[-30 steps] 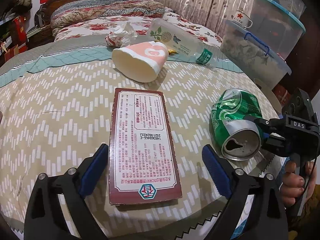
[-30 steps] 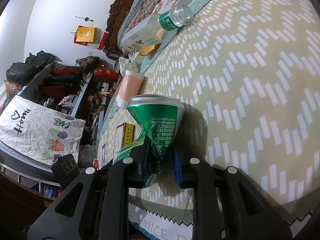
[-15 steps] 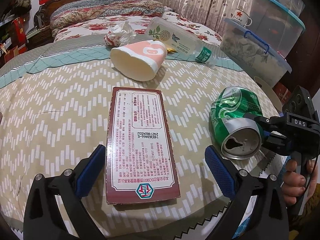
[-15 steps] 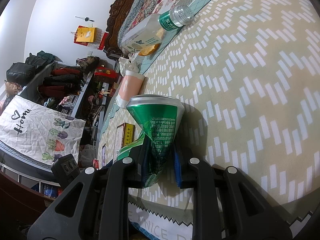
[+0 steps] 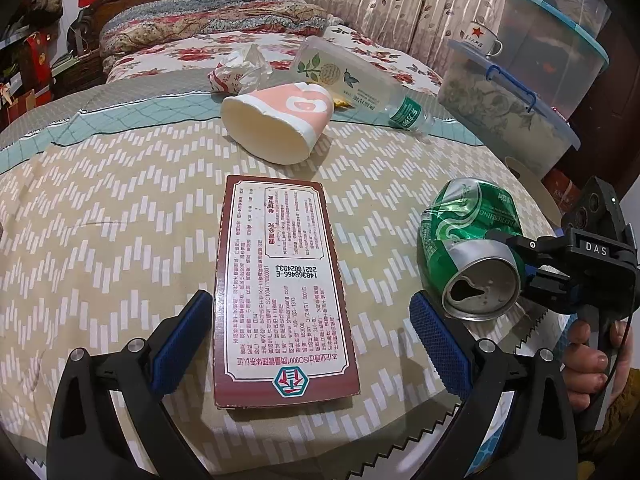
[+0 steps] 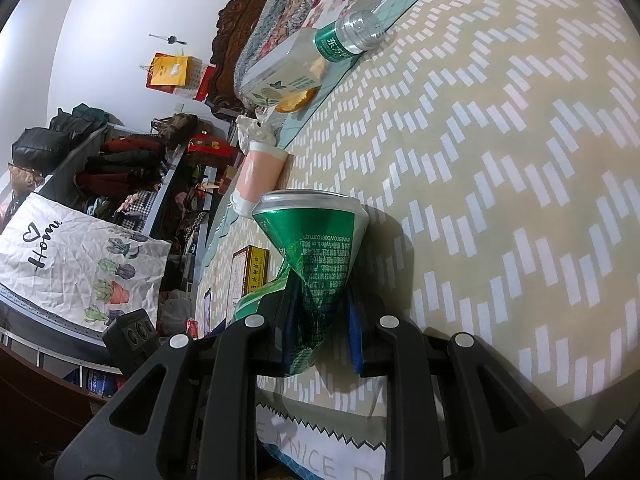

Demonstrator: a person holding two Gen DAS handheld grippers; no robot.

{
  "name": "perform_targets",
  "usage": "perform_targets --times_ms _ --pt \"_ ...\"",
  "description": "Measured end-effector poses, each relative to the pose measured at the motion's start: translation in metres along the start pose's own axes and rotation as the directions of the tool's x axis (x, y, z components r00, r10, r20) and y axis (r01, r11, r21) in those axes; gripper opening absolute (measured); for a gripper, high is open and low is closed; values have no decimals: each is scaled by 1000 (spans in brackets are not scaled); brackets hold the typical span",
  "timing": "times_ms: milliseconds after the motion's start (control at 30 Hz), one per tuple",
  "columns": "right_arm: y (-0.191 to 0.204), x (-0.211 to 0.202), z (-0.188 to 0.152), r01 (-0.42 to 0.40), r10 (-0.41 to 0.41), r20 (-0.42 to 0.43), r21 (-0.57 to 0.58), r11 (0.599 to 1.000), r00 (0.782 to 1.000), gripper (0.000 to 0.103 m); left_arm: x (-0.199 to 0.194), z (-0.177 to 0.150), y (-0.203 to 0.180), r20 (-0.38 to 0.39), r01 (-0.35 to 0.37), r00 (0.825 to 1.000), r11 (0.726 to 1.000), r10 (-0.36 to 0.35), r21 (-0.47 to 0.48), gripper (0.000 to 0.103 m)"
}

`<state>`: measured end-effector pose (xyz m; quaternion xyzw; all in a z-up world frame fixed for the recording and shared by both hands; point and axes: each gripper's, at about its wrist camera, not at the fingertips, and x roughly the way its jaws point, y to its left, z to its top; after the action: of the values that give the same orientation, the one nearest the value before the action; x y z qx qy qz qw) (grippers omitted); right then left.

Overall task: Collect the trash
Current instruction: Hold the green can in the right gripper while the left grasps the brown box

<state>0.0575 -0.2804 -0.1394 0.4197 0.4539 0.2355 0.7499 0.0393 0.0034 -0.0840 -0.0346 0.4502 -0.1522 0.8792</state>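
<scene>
A flat brown carton (image 5: 282, 288) lies on the zigzag-patterned tablecloth (image 5: 100, 220). My left gripper (image 5: 308, 340) is open, its blue pads either side of the carton's near end, not touching it. My right gripper (image 6: 322, 320) is shut on a crushed green can (image 6: 316, 248), which rests at the table's right edge; the can also shows in the left wrist view (image 5: 468, 244). Further back lie a pink paper cup (image 5: 280, 120) on its side, a plastic bottle (image 5: 360, 84) and a crumpled wrapper (image 5: 240, 72).
Clear storage bins (image 5: 520, 92) with a mug (image 5: 480, 38) on top stand at the right. A bed (image 5: 200, 36) lies behind the table. A "Home" cloth bag (image 6: 76, 256) and cluttered shelves are at the left in the right wrist view.
My left gripper has eased slightly forward along the carton, jaws still open. The right gripper stays shut on the can, unmoved.
</scene>
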Motion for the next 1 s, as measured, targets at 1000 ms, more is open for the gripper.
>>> perform_targets --times_ms 1000 --pt "-1 -3 -2 -39 40 -22 16 999 999 20 -22 3 -9 40 39 998 999 -38 -22 58"
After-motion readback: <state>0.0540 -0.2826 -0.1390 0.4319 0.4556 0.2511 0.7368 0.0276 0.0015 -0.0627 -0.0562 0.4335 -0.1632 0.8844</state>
